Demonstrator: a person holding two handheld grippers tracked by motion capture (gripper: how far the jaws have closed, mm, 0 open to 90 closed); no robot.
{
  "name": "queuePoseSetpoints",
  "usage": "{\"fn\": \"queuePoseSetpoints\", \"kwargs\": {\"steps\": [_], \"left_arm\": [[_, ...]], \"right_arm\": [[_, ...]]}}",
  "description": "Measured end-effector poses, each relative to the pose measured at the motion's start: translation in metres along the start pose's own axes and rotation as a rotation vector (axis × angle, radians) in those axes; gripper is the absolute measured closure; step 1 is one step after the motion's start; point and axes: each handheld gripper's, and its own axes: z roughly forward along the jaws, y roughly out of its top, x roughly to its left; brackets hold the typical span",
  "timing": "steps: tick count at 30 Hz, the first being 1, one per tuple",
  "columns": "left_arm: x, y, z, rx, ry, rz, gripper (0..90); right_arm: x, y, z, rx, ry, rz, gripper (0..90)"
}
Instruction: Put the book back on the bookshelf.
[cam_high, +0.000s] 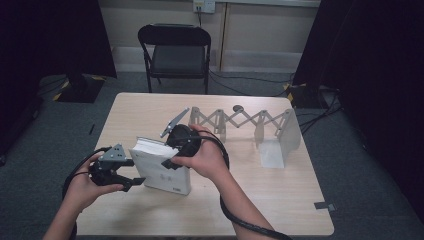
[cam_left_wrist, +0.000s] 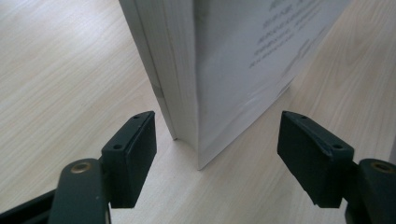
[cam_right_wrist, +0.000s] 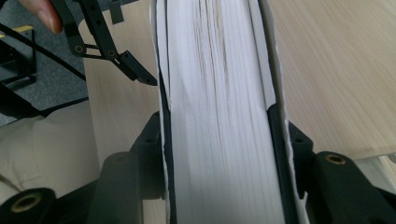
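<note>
A thick white book (cam_high: 161, 173) stands upright on the wooden table (cam_high: 280, 200), left of centre. My right gripper (cam_high: 169, 154) comes down on its top edge, shut on it. In the right gripper view, both jaws press the covers of the book (cam_right_wrist: 219, 116) on either side of the page block, at my right gripper (cam_right_wrist: 220, 136). My left gripper (cam_high: 134, 171) is low at the book's left edge, open. In the left gripper view its pads (cam_left_wrist: 135, 149) stand wide apart, short of the book's (cam_left_wrist: 224, 70) bottom corner. One finger (cam_right_wrist: 135, 71) of the left gripper shows beside the cover.
A grey metal accordion-style book rack (cam_high: 240, 120) with upright end plates stands at the back right of the table. A black folding chair (cam_high: 175, 55) stands beyond the far edge. Cables lie on the floor behind. A small dark tab (cam_high: 325, 206) sits at the table's right front corner.
</note>
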Motion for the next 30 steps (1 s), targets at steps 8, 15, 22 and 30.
{"fn": "queuePoseSetpoints", "kwargs": {"steps": [8,15,22,30], "left_arm": [[-0.001,-0.004,0.007,0.009,-0.008,-0.013,28.0],[-0.002,-0.003,0.009,0.013,-0.01,-0.008,28.3],[-0.004,-0.003,0.01,0.016,-0.013,-0.003,28.4],[-0.005,-0.006,0.014,0.02,-0.02,-0.001,28.4]], "right_arm": [[0.003,-0.002,-0.004,0.024,-0.027,-0.012,52.8],[0.003,-0.014,-0.015,0.045,-0.038,0.014,52.7],[0.001,-0.008,-0.013,0.06,-0.042,0.037,47.9],[0.002,0.005,0.001,0.107,-0.035,0.038,46.6]]}}
